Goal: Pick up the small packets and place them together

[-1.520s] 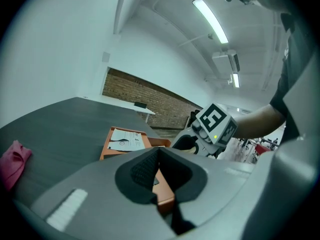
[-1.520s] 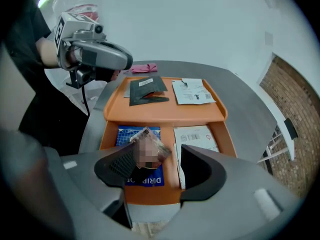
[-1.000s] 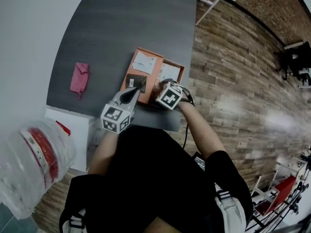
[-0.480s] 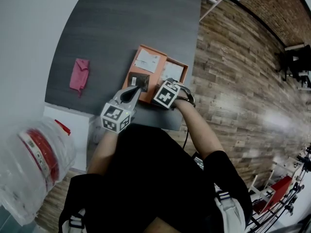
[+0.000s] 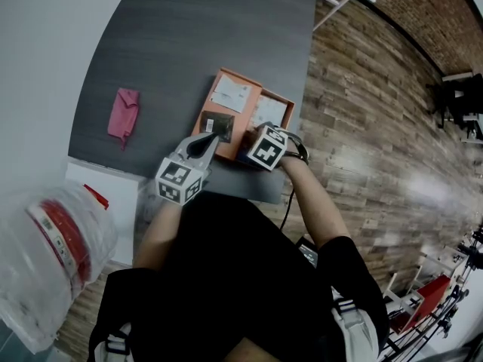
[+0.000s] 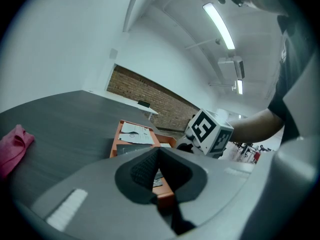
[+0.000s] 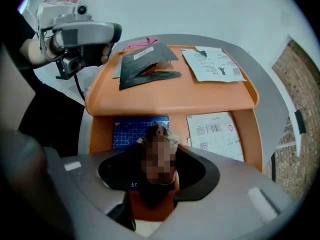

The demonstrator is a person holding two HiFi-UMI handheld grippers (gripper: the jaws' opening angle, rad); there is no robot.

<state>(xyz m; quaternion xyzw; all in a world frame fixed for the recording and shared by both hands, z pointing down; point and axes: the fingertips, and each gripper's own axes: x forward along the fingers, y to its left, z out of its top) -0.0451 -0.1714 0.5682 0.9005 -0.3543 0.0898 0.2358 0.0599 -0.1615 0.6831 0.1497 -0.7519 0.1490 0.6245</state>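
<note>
An orange tray (image 5: 226, 151) (image 7: 170, 96) lies at the near edge of the dark table. On its raised half are a dark packet (image 5: 217, 125) (image 7: 145, 64) and a white packet (image 5: 231, 94) (image 7: 212, 64). The lower half holds a blue packet (image 7: 135, 131) and a white labelled packet (image 5: 266, 111) (image 7: 215, 131). My right gripper (image 5: 253, 138) (image 7: 159, 156) points straight down into the lower half. Its jaws have just been closing and now grip a small packet (image 7: 161, 134) standing upright between them. My left gripper (image 5: 205, 143) (image 6: 158, 151) hovers at the tray's near left corner, shut and empty.
A pink cloth (image 5: 123, 117) (image 6: 15, 144) lies on the table left of the tray. A clear plastic bag with red print (image 5: 53, 240) hangs at the lower left. The table edge (image 5: 249, 196) runs just under the grippers, with wooden floor to the right.
The right gripper's cube has shifted slightly right and turned a little over the tray's lower half. The left gripper has stayed where it was.
</note>
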